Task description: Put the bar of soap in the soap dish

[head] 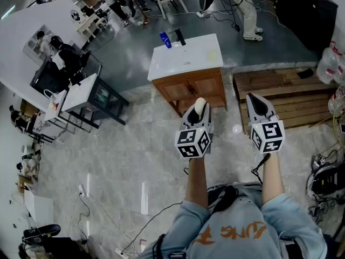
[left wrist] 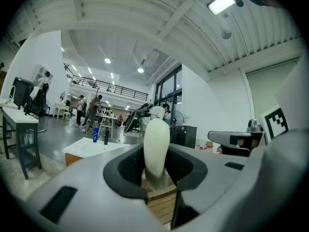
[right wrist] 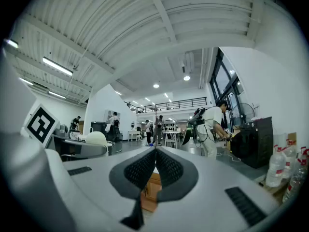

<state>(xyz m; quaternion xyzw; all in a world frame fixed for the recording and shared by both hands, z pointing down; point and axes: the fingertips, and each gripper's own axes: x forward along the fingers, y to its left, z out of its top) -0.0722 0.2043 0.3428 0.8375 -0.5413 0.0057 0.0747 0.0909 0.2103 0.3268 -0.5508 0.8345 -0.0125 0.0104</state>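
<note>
Head view, with both gripper views: I stand on a pale stone floor [head: 124, 161] facing a wooden cabinet [head: 191, 88], which serves as the landmark throughout. My left tongs [head: 198, 112] are held level, short of the cabinet's front, and are clamped on the bar of soap [left wrist: 157, 146]. The cream-coloured bar stands upright between the two dark pads, its rounded top rising above them, and the jaws are spread wide to take it. My right tongs [right wrist: 155, 154] are level beside the left pair, off the cabinet's right front corner. Their jaws are pressed together with nothing between them. Each pair carries its marker cube, the left cube [head: 193, 143] and the right cube [head: 268, 136], on the side nearer my body than the cabinet. The cabinet bears a white tabletop [head: 183, 63] with a basin sunk into it. At the far left corner of that tabletop stand a blue bottle [head: 165, 39] and, just beside it, a dark object [head: 180, 36] too small to identify. Near the tabletop's right edge lies a small pale-yellow dish [head: 213, 55], well apart from the soap. A wooden pallet [head: 275, 90] lies on the floor just to the right of the cabinet. Clear water bottles [head: 329, 66] stand beyond the pallet, farther right of the cabinet.
</note>
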